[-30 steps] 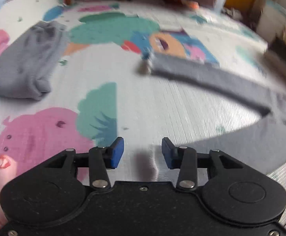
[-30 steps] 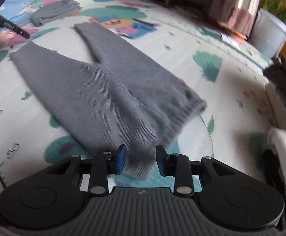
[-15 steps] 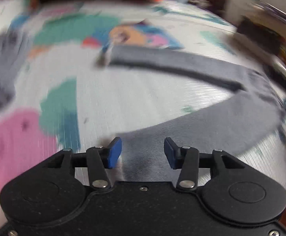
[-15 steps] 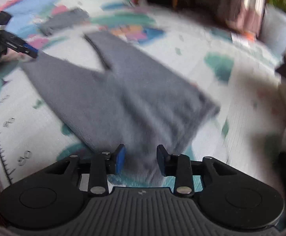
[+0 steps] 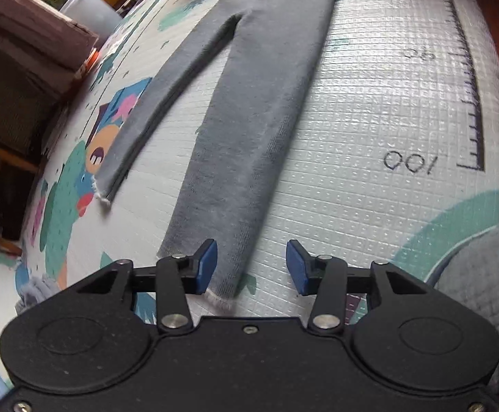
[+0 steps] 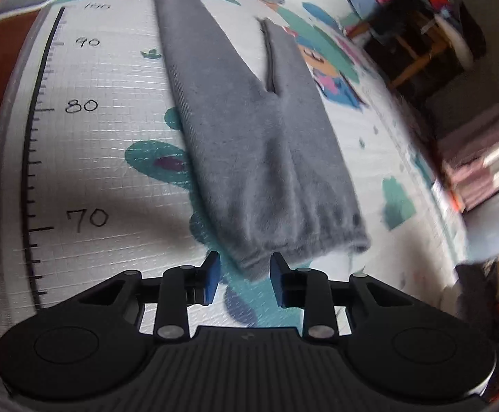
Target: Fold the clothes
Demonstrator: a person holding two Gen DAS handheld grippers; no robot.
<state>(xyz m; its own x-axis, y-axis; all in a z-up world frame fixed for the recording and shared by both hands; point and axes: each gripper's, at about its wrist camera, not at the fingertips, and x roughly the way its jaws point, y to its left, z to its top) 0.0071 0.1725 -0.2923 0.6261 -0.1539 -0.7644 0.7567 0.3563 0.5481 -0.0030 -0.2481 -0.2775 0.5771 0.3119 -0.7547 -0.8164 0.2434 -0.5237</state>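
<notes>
Two grippers low, left gripper [image 5: 251,266] at trouser [image 5: 249,130] cuff, right gripper [image 6: 244,278] at waistband, jaws apart

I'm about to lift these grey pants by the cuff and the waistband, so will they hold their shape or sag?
The pants look like soft knit lying limp on the mat, so they'll likely sag between the left gripper and the right gripper. The free leg will probably dangle. They seem light, and the fuzzy surface should grip well.
</notes>
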